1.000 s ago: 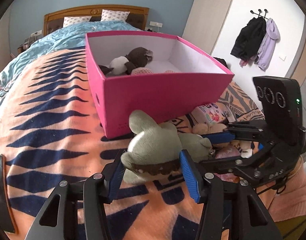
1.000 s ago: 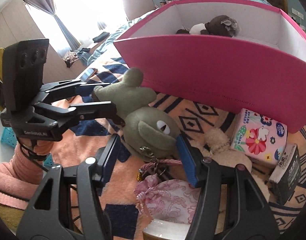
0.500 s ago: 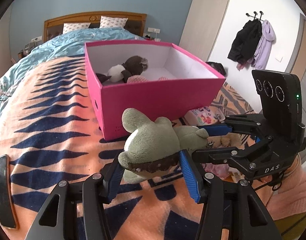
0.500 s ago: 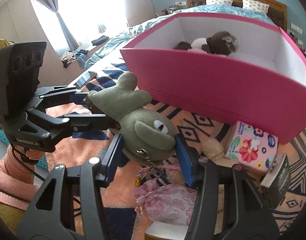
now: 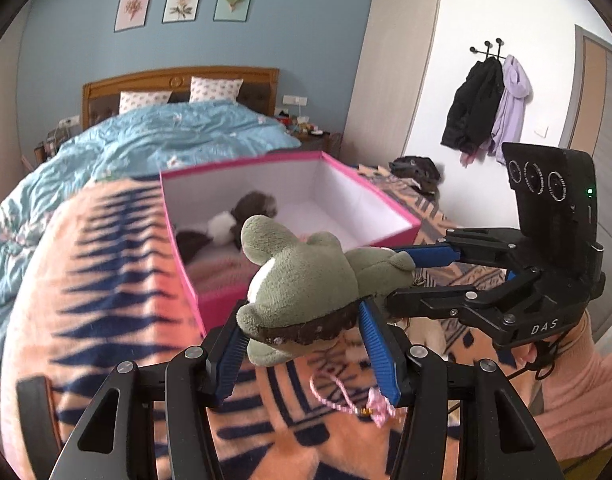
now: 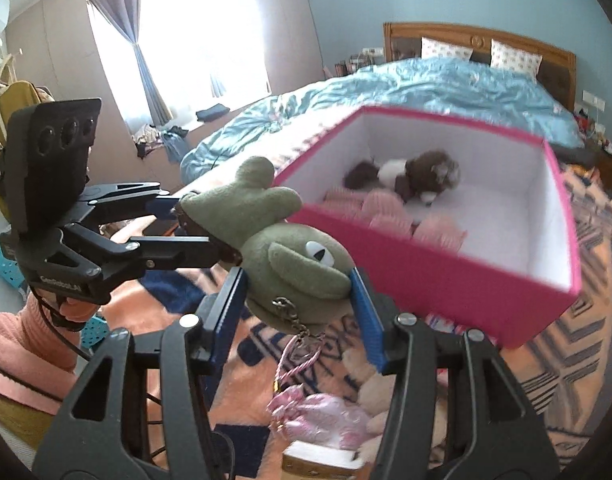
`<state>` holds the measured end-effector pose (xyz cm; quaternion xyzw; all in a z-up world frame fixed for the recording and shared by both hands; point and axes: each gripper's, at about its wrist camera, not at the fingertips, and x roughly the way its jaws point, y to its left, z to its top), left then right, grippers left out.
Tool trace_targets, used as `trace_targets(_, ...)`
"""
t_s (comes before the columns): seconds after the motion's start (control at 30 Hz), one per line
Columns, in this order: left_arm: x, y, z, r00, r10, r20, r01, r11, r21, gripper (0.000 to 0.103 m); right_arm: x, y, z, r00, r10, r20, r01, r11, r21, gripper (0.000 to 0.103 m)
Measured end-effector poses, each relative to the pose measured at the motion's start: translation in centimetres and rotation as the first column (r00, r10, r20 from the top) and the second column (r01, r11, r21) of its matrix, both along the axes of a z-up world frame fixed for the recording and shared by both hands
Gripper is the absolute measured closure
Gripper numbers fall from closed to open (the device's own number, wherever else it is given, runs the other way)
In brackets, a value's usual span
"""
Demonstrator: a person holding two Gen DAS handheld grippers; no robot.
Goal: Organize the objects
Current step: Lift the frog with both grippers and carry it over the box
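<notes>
green plush toy (image 5: 306, 280) hangs in the air between two grippers, above an orange blanket with dark blue zigzags (image 5: 118, 292) and in front of a pink box (image 5: 290, 216).

left wrist view: the left gripper (image 5: 302, 344) clamps the toy's lower end, its blue pads (image 5: 380, 352) pressing on both sides of a dark brown band sewn across the plush. the right gripper (image 5: 402, 276) reaches in from the right side and grips the toy's other end; a pink sleeve (image 5: 578, 392) shows behind it. a thin pink cord (image 5: 338, 396) dangles under the toy. the pink box sits open with white inner walls, and a brown and white plush (image 5: 234, 220) lies inside near its left wall. behind the box spreads a light blue duvet (image 5: 146, 140), then a wooden headboard (image 5: 178, 80) with two pillows. dark and lilac coats (image 5: 490, 108) hang on a wall hook at the right.

right wrist view: the right gripper (image 6: 298, 292) squeezes the toy's (image 6: 290, 256) round head, a white eye facing up; its jaws have just been closing onto the head. a metal clasp and pink cord hang from the head down to a shiny pink pouch (image 6: 322, 416) lying on the blanket. the left gripper (image 6: 210, 224) comes in from the left side, clenched on the toy's body. the pink box (image 6: 426, 264) is just beyond the toy, somewhat blurred, holding the brown and white plush (image 6: 414, 172) and some pink striped fabric (image 6: 386, 212). a bright window with grey curtains (image 6: 146, 52) fills the upper left.
</notes>
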<state>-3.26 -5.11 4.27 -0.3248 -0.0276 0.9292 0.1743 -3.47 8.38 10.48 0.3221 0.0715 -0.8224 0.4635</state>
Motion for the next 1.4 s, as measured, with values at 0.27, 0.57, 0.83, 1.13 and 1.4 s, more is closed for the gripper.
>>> trace_targets(0.27,-3.8,0.9,2.5,0.999,-0.031,-0.040,0.031,1.000,-0.001,0.051,-2.6,-1.0,2.9,0.998,0.037,-0.041,-0.038,0.999,-0.031,0.065)
trace_targets(0.57,-2.4,-1.2,-1.6,1.000,0.013,0.003,-0.013,1.000,0.018,0.051,-2.5,0.4,-0.8,0.996,0.054,0.066,-0.052,0.998,-0.024,0.054)
trace_targets(0.83,0.3,-3.7,-5.8,0.992,0.071,0.101,-0.075,0.996,0.040,0.049,-1.4,-2.4,-6.3,0.978,0.106,0.179,-0.120,0.990,0.068,0.040)
trace_targets(1.13,0.8,-4.1,-10.6,0.971,0.085,0.222,-0.101,0.993,0.061,0.045,-3.8,-4.1,-9.2,0.948,0.079,0.309,-0.110,0.990,0.084,0.040)
trace_targets(1.4,0.7,-3.8,-10.1,0.974,0.070,0.217,-0.095,0.990,0.105,0.046,-3.1,-3.1,-8.3,0.960,0.064,0.272,-0.088,0.993,0.075,0.051)
